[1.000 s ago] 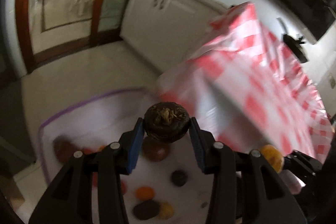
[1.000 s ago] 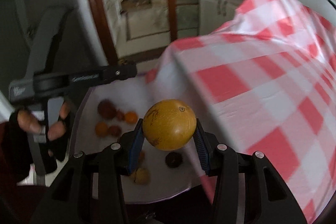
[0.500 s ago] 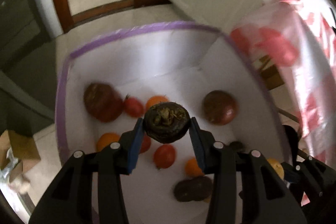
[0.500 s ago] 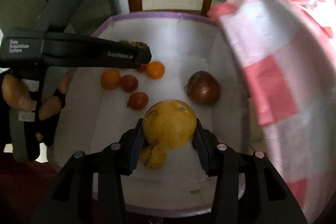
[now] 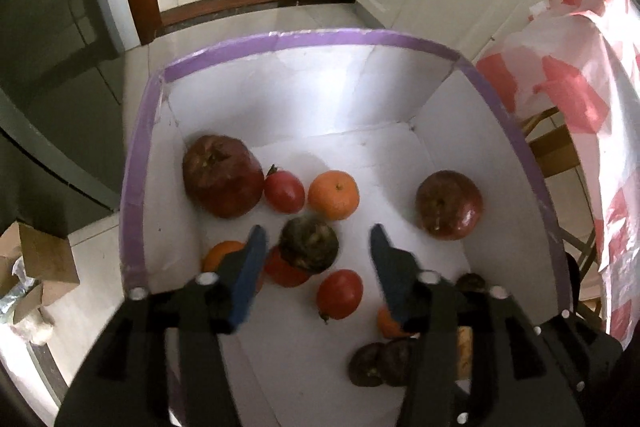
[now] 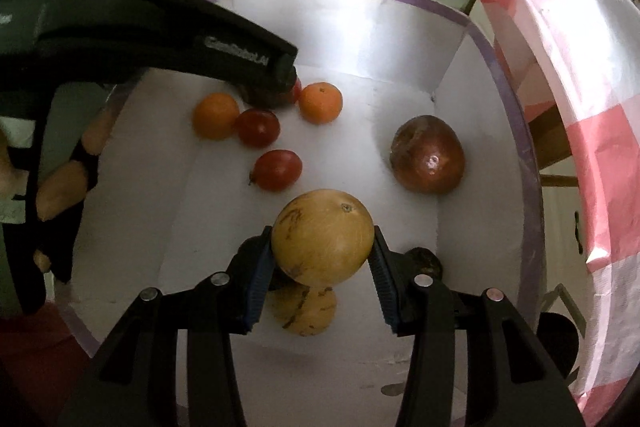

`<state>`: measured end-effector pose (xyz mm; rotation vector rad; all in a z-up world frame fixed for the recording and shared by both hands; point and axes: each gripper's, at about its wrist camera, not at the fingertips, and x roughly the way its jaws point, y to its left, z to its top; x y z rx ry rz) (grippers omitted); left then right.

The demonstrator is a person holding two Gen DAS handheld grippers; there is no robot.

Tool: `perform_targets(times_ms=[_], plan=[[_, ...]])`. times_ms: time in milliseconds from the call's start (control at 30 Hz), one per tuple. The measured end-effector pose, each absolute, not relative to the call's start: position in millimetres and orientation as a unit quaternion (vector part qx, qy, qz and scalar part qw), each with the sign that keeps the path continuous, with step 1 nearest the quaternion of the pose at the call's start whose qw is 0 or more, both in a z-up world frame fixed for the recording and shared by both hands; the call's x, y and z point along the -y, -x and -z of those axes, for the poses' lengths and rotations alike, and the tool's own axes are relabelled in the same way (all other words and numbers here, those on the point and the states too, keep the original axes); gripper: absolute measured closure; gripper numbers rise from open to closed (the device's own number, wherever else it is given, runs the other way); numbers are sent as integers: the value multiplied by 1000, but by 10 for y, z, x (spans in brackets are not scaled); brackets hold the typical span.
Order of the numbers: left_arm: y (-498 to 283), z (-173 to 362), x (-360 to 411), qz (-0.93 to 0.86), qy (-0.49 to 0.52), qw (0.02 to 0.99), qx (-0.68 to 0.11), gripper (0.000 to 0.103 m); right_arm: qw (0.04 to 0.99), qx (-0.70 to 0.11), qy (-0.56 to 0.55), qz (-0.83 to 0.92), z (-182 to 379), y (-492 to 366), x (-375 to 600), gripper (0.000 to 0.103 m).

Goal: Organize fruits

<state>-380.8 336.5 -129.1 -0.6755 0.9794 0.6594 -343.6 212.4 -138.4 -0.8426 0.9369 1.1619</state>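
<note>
A white box with a purple rim point(image 5: 136, 187) holds several fruits: oranges, tomatoes, a big dark red fruit point(image 5: 222, 175) and a red apple point(image 5: 448, 205). My left gripper point(image 5: 318, 235) hangs over them with its jaws opening. The dark round fruit point(image 5: 308, 245) sits between the pads, touching neither, on top of a tomato. My right gripper point(image 6: 322, 239) is low in the same box point(image 6: 516, 131). Its pads still press on a yellow round fruit point(image 6: 323, 237) while the jaws begin opening. A second yellow fruit point(image 6: 304, 309) lies just below it.
A red and white checked tablecloth point(image 5: 580, 99) hangs close on the box's right side, over a wooden chair point(image 5: 556, 147). A cardboard box point(image 5: 40, 263) stands on the tiled floor at the left. A gloved hand point(image 6: 60, 183) holds the left gripper.
Both grippers came down from the table side over the box. The left jaws opened and let go of the dark fruit, which dropped onto the pile. The right gripper kept its yellow fruit.
</note>
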Motion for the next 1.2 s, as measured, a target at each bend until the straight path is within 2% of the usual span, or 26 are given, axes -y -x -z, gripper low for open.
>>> perform_targets(times_ms=[67,100,133,233,600,767,867,1100,1200], plan=[[3786,1262,-3328,-301,303,784,-451,37,661,-406,365,-514,1354,3432,-2131,48],[3771,1242,-3297,-298,294,789,-449,31,664,-403,363,-515,1329,3430,-2123,41],[3760,1223,-3269,-297,287,794,-446,20,667,-400,361,-515,1282,3429,-2095,36],[3748,1154,-3223,-299,268,808,-431,6,672,-396,360,-512,1237,3422,-2064,33],[3685,949,-3196,-276,240,848,-383,2,697,-397,332,-496,1037,3250,-1932,16],[3635,725,-3068,-281,162,873,-364,1,704,-408,322,-484,987,3201,-1921,16],[3632,672,-3054,-280,148,876,-362,1,707,-410,332,-471,975,3188,-1940,16],[3676,549,-3077,-392,100,821,-404,1,732,-419,336,-419,804,3085,-1931,16],[3736,518,-3156,-396,118,812,-413,1,736,-422,335,-410,745,3083,-1933,16]])
